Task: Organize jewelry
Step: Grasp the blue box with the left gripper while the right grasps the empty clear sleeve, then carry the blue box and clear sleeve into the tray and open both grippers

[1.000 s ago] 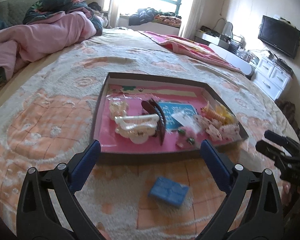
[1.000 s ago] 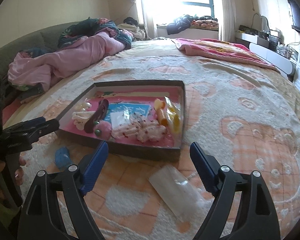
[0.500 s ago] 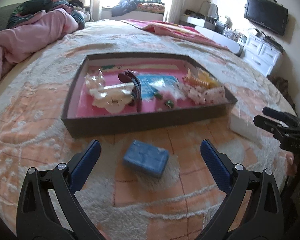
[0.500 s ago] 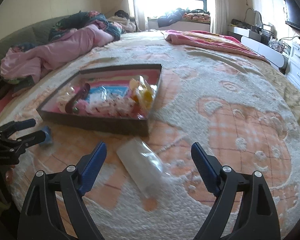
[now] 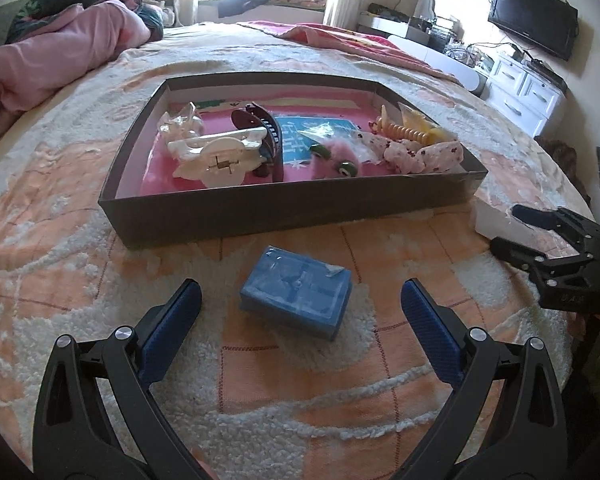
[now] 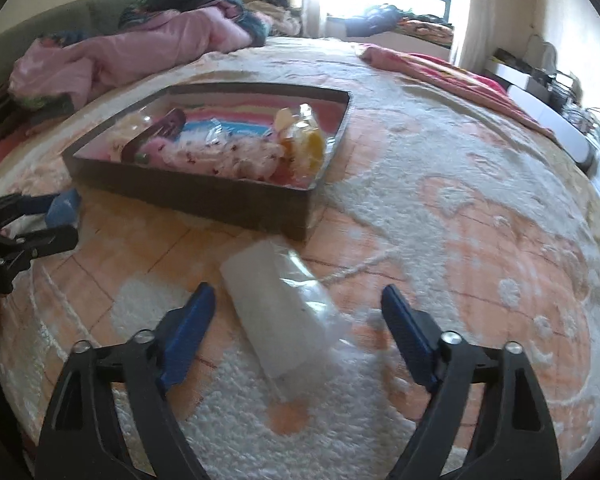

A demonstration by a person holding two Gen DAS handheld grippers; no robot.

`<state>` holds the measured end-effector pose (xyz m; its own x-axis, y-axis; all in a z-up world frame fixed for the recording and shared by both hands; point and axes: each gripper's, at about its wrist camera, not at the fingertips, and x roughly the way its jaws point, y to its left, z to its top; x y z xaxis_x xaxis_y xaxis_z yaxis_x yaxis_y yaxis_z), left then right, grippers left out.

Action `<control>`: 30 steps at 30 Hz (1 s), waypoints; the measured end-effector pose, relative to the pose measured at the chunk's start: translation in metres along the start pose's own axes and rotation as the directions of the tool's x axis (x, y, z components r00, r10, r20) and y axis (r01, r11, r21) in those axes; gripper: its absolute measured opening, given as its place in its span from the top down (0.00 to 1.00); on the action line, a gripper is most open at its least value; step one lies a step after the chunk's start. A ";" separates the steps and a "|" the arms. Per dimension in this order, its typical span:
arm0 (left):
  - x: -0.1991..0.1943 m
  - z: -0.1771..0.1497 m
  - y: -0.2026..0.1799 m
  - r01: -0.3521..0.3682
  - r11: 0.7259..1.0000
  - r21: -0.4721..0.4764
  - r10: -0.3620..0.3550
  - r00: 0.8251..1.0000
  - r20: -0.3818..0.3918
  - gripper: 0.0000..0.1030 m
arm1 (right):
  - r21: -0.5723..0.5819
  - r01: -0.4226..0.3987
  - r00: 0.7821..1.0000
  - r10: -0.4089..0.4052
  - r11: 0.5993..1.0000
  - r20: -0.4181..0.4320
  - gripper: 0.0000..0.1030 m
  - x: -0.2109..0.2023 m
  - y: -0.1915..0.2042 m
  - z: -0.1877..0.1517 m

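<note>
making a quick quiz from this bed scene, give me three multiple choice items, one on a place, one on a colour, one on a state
1. Where is the blue box?
A. inside the tray
B. on the blanket in front of the tray
C. in the right gripper

2. What colour is the big hair clip in the tray?
A. white
B. green
C. black

3. How is the left gripper?
A. shut on the blue box
B. shut, empty
C. open, pads clear of the box

Answers: 1 B, it lies on the blanket outside the tray's near wall. 2 A, its shell is white. 3 C, both pads stand apart beside the box.
</note>
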<state>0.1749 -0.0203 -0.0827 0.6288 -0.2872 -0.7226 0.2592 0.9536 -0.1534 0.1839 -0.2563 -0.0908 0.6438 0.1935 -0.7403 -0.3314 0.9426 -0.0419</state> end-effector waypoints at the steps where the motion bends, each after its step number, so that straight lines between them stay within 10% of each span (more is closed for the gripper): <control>1: 0.000 -0.001 0.000 0.004 1.000 0.002 -0.004 1.000 -0.001 0.17 | -0.008 -0.014 1.000 0.014 1.000 -0.006 0.36 0.002 0.002 0.000; 9: 0.001 -0.001 -0.008 0.005 0.999 0.040 -0.004 1.000 -0.009 0.60 | -0.046 -0.074 0.997 0.075 0.996 0.012 0.58 -0.004 0.019 -0.002; 30: -0.032 0.023 -0.004 0.000 0.999 0.043 -0.004 0.995 0.103 0.60 | -0.018 -0.293 0.952 0.294 0.956 0.081 0.62 -0.035 0.061 0.018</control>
<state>0.1704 -0.0173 -0.0433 0.7001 -0.2989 -0.6485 0.2900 0.9489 -0.1243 0.1532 -0.2007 -0.0554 0.5717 0.4834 -0.6629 -0.5183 0.8391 0.1649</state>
